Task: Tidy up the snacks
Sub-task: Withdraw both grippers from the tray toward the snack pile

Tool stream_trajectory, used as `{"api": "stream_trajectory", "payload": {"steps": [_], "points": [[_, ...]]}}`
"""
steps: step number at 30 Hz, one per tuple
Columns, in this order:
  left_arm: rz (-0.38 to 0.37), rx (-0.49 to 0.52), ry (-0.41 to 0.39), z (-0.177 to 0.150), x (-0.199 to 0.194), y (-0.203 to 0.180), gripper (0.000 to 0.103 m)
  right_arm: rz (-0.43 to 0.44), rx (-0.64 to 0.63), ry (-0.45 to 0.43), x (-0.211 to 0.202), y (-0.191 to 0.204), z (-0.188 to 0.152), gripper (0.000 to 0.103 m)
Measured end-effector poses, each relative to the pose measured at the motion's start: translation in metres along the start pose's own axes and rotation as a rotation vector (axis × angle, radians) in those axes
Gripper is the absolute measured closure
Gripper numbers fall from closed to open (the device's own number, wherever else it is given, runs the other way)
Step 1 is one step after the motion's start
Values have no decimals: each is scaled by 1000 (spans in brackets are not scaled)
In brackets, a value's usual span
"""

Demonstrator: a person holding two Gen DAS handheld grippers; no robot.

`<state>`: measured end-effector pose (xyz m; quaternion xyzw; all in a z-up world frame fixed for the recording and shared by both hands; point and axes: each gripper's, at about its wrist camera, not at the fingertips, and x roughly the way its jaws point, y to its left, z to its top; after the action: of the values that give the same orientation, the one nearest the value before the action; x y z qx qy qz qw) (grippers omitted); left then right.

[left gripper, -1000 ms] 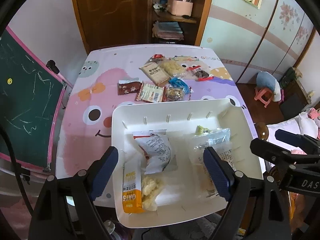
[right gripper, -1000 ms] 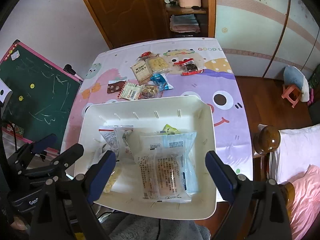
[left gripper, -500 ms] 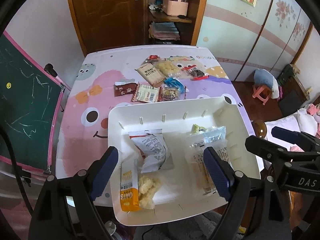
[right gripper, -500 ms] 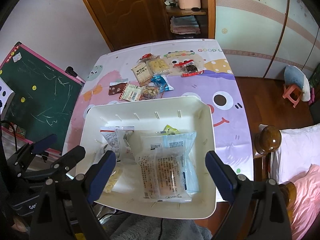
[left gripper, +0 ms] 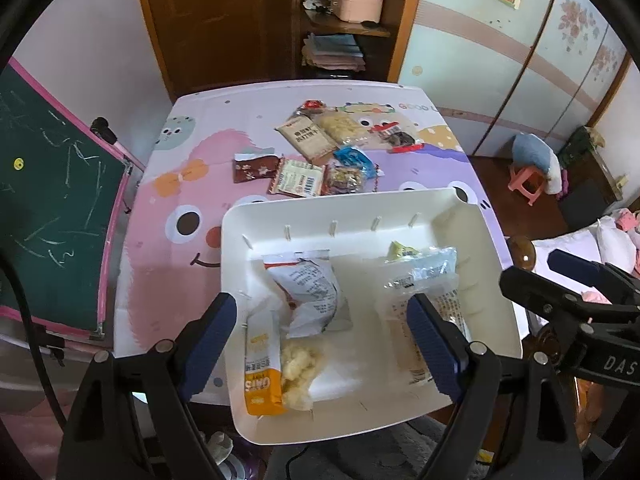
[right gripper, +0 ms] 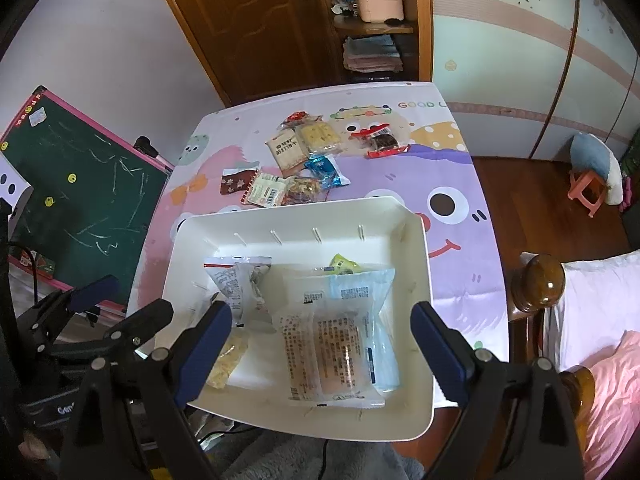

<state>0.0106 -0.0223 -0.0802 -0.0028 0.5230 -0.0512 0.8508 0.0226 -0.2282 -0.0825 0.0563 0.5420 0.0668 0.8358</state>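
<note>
A white bin (left gripper: 352,212) (right gripper: 296,220) sits at the table's near edge and holds several snack packets: an orange oat bar (left gripper: 260,364), a white packet (left gripper: 312,292) and a clear cake packet (right gripper: 328,352). Several loose snacks (left gripper: 320,156) (right gripper: 296,164) lie on the cartoon tablecloth beyond the bin. My left gripper (left gripper: 320,340) is open and empty above the bin's near left part. My right gripper (right gripper: 320,344) is open and empty above the bin's near right part. Each gripper shows at the edge of the other's view.
A green chalkboard (left gripper: 48,216) (right gripper: 80,184) leans at the table's left side. A bedpost knob (right gripper: 544,284) and bedding are at the right. A wooden door and shelf stand behind the table. A pink stool (left gripper: 528,180) is on the floor.
Both grippers have drawn back and up a little, so the bin and table look slightly farther away. Nothing was picked up or released.
</note>
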Motion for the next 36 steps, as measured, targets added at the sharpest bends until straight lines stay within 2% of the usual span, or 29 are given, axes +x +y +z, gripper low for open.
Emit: {"api": "stream_trajectory", "payload": {"steps": [6, 13, 18, 30, 33, 36], "points": [[18, 29, -16, 14, -3, 5, 17, 0, 8, -7, -2, -5, 7, 12], [68, 107, -46, 44, -6, 16, 17, -53, -31, -11, -4, -7, 30, 12], [139, 177, -90, 76, -4, 23, 17, -92, -64, -19, -3, -10, 55, 12], [79, 272, -93, 176, 21, 61, 17, -149, -125, -152, -19, -27, 177, 12], [62, 299, -83, 195, 39, 70, 16, -151, -137, -147, -2, -35, 209, 12], [36, 333, -35, 207, 70, 78, 16, -129, -129, -104, 29, -46, 231, 12]]}}
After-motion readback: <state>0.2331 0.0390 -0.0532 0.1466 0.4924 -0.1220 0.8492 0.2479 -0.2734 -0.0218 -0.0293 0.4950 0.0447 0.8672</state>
